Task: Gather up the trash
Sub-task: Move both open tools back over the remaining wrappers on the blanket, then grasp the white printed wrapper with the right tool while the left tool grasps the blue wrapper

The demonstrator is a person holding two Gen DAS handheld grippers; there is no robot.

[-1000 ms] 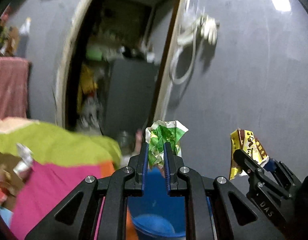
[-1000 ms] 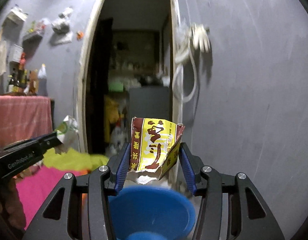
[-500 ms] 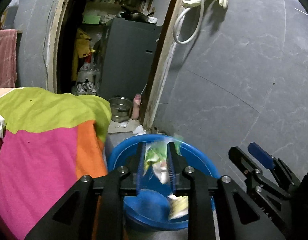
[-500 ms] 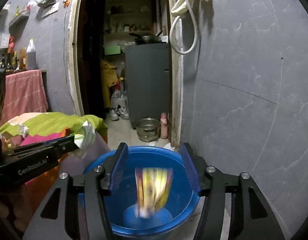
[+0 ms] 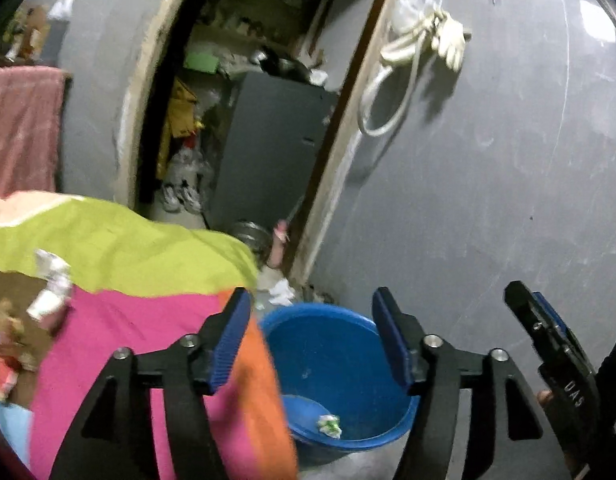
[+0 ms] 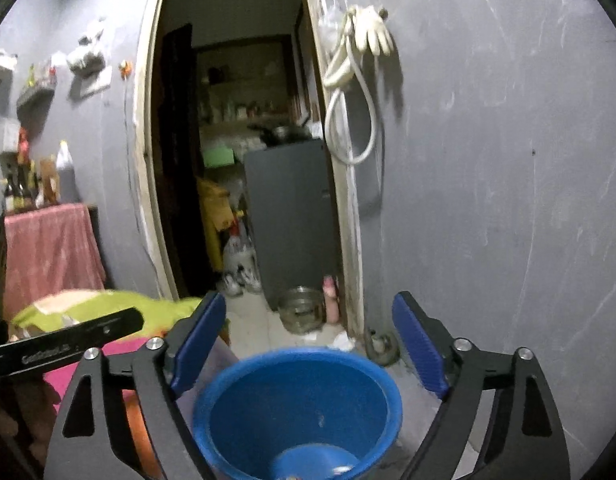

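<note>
My left gripper (image 5: 312, 340) hangs over the blue basin (image 5: 332, 356) on the floor, jaws opening, nothing between the blue pads. A crumpled green and white wrapper (image 5: 329, 426) lies on the basin's bottom. My right gripper (image 6: 308, 348) is above the same basin (image 6: 292, 400), jaws opening wide and empty; it also shows at the right edge of the left wrist view (image 5: 534, 308). The yellow and brown packet is not clearly visible. More litter, a crumpled white wrapper (image 5: 52, 284) among it, lies on the cloth-covered table at the left.
A table under a green, pink and orange cloth (image 5: 120, 320) stands left of the basin. Behind it an open doorway shows a grey cabinet (image 6: 292, 220), a steel bowl (image 6: 300, 314) and a pink bottle (image 6: 331, 298). A hose and glove (image 6: 364, 40) hang on the grey wall.
Both grippers opened and let go of their wrappers, which fell into the blue basin. The left wrist view has swung left, showing more of the table.
</note>
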